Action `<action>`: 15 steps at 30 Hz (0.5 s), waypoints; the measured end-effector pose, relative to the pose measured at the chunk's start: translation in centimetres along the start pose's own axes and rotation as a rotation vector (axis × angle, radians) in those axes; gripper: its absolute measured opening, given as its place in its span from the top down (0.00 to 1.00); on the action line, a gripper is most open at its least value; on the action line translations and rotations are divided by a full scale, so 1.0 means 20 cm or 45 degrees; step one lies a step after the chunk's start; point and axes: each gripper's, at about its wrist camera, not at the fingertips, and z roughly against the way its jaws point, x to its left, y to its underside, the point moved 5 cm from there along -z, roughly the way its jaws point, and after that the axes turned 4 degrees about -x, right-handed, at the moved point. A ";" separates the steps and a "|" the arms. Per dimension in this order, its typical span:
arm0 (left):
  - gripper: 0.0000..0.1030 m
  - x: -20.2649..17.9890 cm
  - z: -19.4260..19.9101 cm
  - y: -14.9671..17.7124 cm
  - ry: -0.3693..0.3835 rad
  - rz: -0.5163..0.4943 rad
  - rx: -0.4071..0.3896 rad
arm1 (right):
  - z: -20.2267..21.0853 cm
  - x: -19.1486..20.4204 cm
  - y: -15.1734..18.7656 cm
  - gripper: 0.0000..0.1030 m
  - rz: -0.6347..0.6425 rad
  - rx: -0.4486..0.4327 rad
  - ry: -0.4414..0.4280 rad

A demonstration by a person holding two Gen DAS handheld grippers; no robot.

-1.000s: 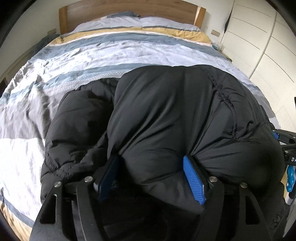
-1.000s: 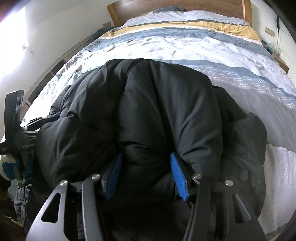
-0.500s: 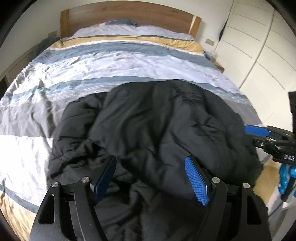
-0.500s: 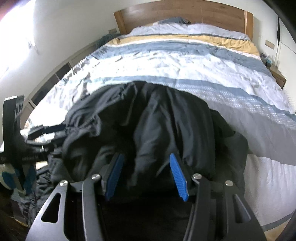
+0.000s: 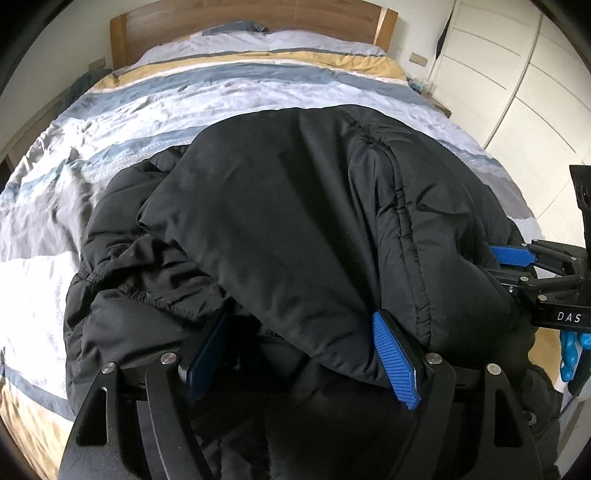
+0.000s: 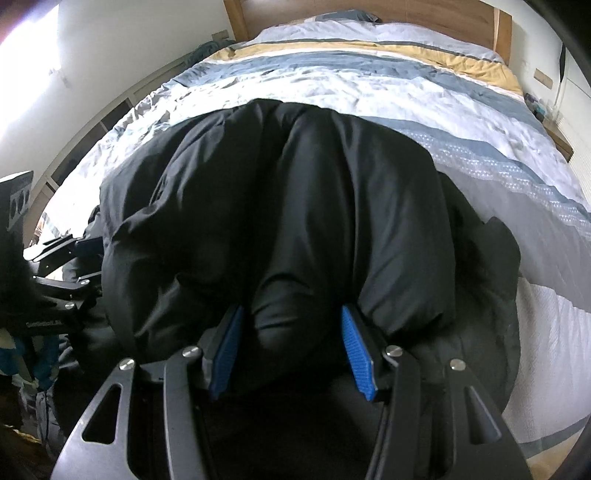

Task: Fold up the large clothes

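Observation:
A large black puffer jacket (image 5: 295,206) is bunched up over the foot of the bed, and the right wrist view shows the same jacket (image 6: 295,206). My left gripper (image 5: 301,358) holds a thick fold of its near edge between wide-set blue pads, and padding bulges over the right-hand pad. The right gripper (image 6: 291,343) pinches another rounded fold of that edge between its blue pads. Each gripper shows in the other's view: the right gripper (image 5: 517,258) at the jacket's right side, the left gripper (image 6: 66,266) at its left side.
The bed carries a striped duvet (image 5: 221,92) in blue, grey, white and yellow, with a wooden headboard (image 5: 251,18) at the far end. White wardrobe doors (image 5: 517,92) stand to the right of a small nightstand (image 5: 439,105). A blue-gloved hand (image 5: 570,354) holds the right gripper.
Half a second ago the jacket hung slack and lower; now it has puffed up close to both cameras again. Both grippers stayed on their folds.

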 end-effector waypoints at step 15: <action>0.25 -0.02 0.06 0.06 -0.027 -0.045 -0.009 | 0.05 0.00 0.07 0.50 -0.023 0.022 0.039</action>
